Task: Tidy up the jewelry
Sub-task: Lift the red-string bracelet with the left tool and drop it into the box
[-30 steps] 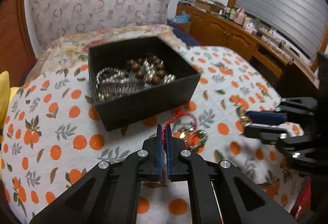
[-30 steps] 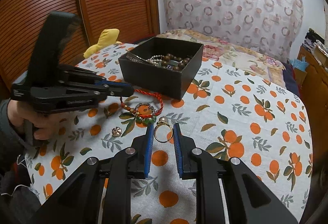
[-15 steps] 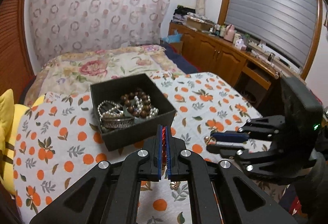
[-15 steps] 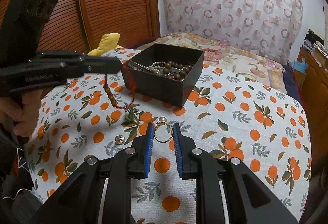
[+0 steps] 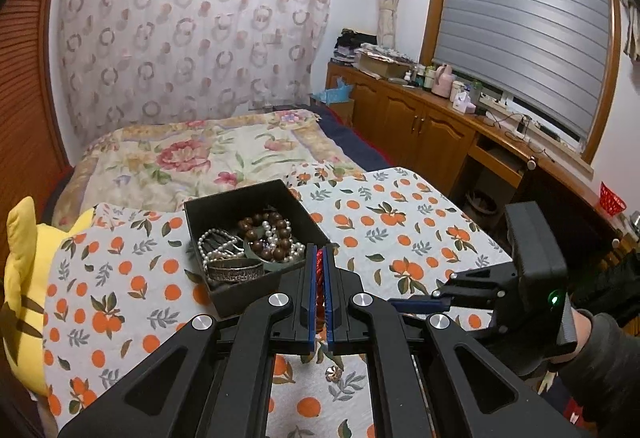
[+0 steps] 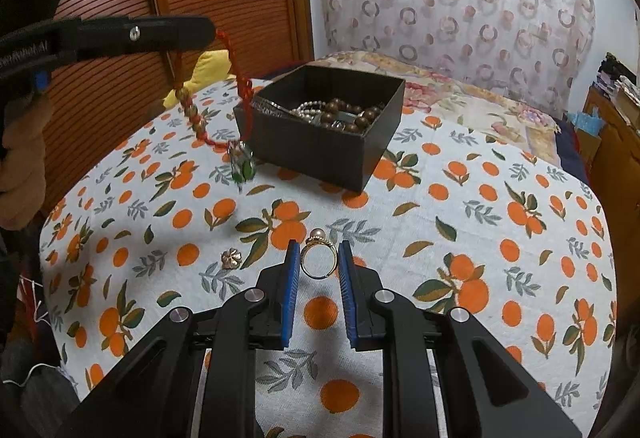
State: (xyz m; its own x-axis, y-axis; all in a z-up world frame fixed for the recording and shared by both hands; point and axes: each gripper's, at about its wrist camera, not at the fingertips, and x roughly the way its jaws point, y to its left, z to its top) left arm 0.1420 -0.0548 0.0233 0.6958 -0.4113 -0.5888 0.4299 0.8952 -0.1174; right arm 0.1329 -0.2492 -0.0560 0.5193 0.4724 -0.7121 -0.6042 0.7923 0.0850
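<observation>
While the red cord bracelet (image 6: 224, 105) hangs in the air beside the black jewelry box (image 6: 320, 125), my left gripper (image 5: 319, 262) is clamped on its cord. My right gripper (image 6: 319, 270) is spread apart around the gold pearl ring (image 6: 318, 258) on the orange-print cloth (image 6: 480, 238).

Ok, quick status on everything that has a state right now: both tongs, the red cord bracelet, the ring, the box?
left tongs: shut on the red cord bracelet
red cord bracelet: lifted, dangling beside the box
right tongs: open, straddling the ring
gold pearl ring: lying on the cloth, ungripped
black box: open, beads, pearls and a bangle inside
flower charm: loose on the cloth
</observation>
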